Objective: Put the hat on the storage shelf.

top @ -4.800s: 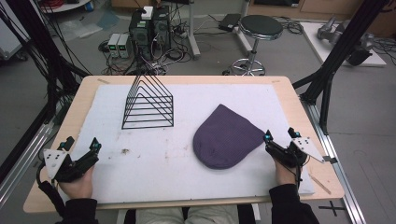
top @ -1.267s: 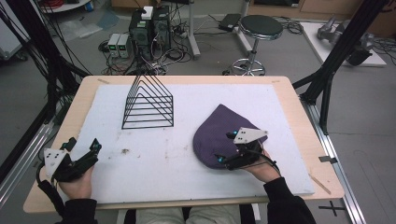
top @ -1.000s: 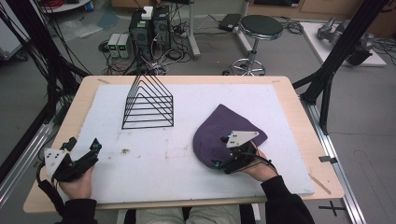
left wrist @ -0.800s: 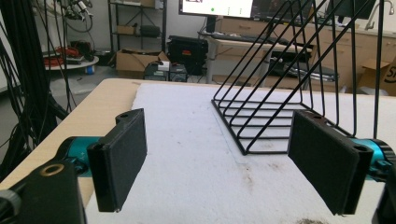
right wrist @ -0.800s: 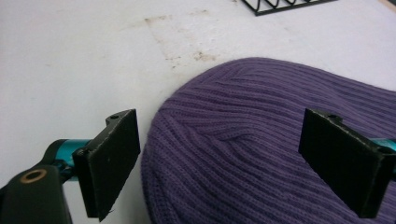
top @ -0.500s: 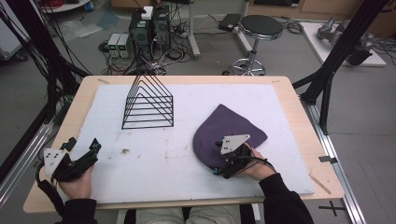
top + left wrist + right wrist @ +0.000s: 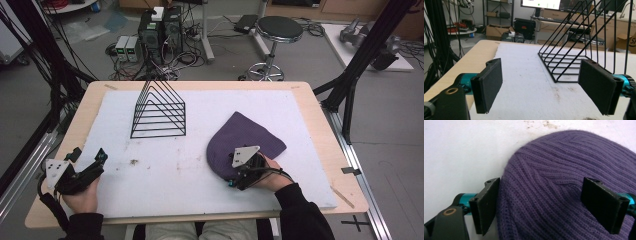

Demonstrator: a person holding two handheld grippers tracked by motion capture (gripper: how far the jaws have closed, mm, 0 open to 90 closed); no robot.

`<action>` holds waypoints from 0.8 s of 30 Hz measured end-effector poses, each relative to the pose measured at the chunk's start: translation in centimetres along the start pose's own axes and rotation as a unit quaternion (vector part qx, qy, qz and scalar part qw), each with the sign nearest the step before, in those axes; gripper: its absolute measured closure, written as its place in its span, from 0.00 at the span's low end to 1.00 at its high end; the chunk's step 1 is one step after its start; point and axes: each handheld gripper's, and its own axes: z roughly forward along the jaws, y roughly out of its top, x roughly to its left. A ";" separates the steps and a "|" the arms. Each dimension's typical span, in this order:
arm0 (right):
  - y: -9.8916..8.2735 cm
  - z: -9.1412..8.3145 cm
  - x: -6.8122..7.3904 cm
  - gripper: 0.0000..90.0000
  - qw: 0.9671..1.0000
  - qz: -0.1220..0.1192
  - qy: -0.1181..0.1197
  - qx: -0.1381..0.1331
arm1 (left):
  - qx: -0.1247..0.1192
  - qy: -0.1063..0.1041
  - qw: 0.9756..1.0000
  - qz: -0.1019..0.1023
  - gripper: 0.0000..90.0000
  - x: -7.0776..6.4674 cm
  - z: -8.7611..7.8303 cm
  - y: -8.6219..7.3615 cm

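Observation:
A purple knitted beanie [image 7: 247, 140] lies flat on the white foam board [image 7: 165, 165], right of centre. My right gripper [image 7: 235, 181] rests on the beanie's near-left rim, pointing down and left. In the right gripper view the right gripper [image 7: 549, 205] is open and straddles the beanie [image 7: 564, 165]. One pad sits at the rim and the other rests on the knit. The jaws have just been closing, with fabric between them. My left gripper [image 7: 88, 155] stays open near the board's front left corner, with nothing between the jaws. The left gripper [image 7: 541, 85] faces a black wire rack [image 7: 574, 50].
The black triangular wire rack [image 7: 160, 112] stands on the board at the back left. The board covers most of a wooden table [image 7: 320, 120]. Beyond the far edge are a stool [image 7: 277, 30], computer boxes and cables on the floor.
My right gripper came from the table's right edge onto the beanie, then slid toward its near-left rim. Its jaws stand slightly narrower. The left gripper has not moved.

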 end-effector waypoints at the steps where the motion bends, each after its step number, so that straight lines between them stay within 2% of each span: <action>1: -0.1 0.0 -0.2 0.25 1.000 0.010 0.009 -0.003 | -0.001 0.000 1.000 -0.003 0.22 0.0 0.0 0.0; 3: -0.2 0.1 -0.3 0.27 1.000 0.015 0.010 -0.005 | -0.002 0.001 1.000 -0.005 0.22 0.1 0.0 0.0; 5: -0.3 0.0 -0.4 0.33 0.999 0.031 0.017 -0.009 | -0.001 0.000 1.000 -0.008 0.22 0.1 0.0 0.0; 7: -0.4 0.0 -0.4 0.42 0.999 0.040 0.012 -0.011 | 0.000 0.000 1.000 -0.011 0.22 0.1 0.0 0.0; 8: -0.4 -0.1 -0.3 0.51 0.999 0.045 -0.002 -0.013 | 0.000 -0.001 1.000 -0.012 0.22 0.1 0.0 0.0; 9: -0.4 -0.1 -0.3 0.51 0.999 0.045 -0.002 -0.013 | 0.001 -0.002 1.000 -0.011 0.22 0.1 0.0 0.0; 11: -0.3 -0.1 0.1 0.63 0.999 0.041 -0.015 -0.013 | 0.000 -0.002 1.000 -0.011 0.22 0.1 0.0 0.0; 14: -0.1 -0.1 0.8 0.76 0.998 0.017 -0.052 -0.004 | 0.000 -0.003 1.000 -0.012 0.22 0.1 0.0 0.0; 16: 0.0 -0.1 1.0 0.79 0.998 0.019 -0.060 0.000 | 0.000 -0.004 1.000 -0.013 0.22 0.2 0.0 0.0; 19: 0.2 -0.2 1.1 0.83 0.996 0.055 -0.063 0.006 | 0.001 -0.007 1.000 -0.013 0.22 0.2 0.0 0.0; 24: 0.2 -0.3 1.1 0.85 0.996 0.059 -0.069 0.001 | 0.002 -0.008 1.000 -0.013 0.22 0.2 0.1 -0.1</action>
